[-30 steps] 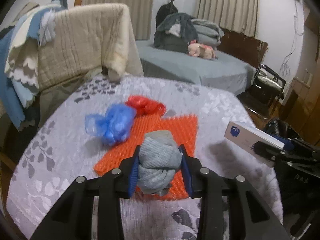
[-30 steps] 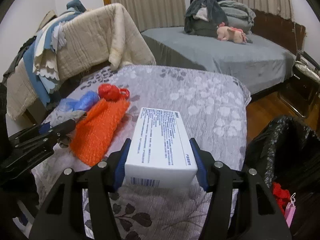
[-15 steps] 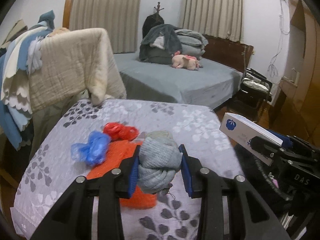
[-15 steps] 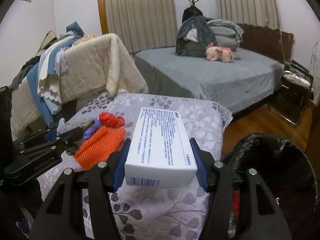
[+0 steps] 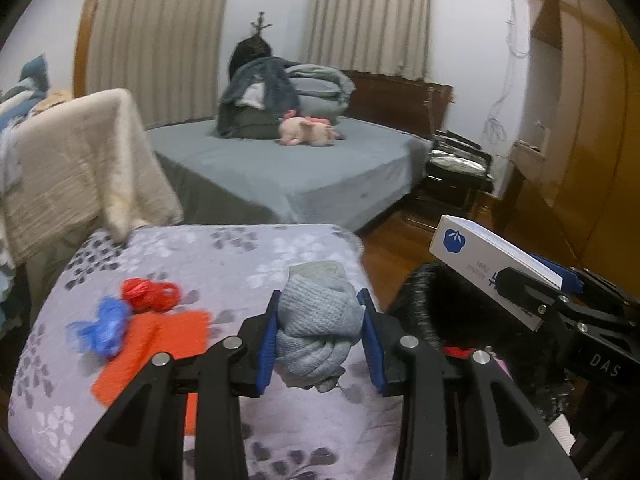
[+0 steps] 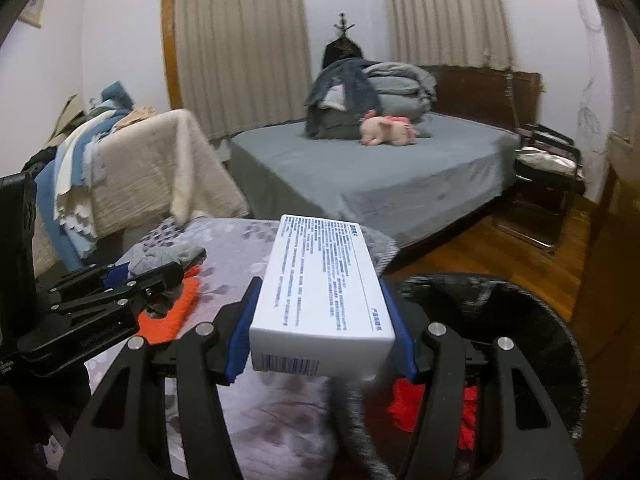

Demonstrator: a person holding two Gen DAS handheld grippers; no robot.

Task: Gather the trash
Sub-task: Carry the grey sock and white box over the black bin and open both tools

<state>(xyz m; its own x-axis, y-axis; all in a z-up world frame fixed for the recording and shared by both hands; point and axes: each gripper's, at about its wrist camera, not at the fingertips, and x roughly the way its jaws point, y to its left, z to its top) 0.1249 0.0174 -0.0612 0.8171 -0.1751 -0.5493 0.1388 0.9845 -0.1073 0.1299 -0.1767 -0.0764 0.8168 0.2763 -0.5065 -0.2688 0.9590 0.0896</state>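
The right gripper (image 6: pixel 322 332) is clamping a white printed cardboard box (image 6: pixel 324 292) over the near rim of the black trash bag (image 6: pixel 532 320), beside the table's right edge, and the left gripper (image 5: pixel 320 338) is pinching a balled grey knitted sock (image 5: pixel 318 332), so an early release is risking either dropping onto the floor.

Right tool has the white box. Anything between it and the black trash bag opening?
Nothing visible. The white box is clamped in the right tool, just left of the black trash bag, whose mouth is open with red trash inside. The left tool, holding the grey sock bundle, is off to the left.
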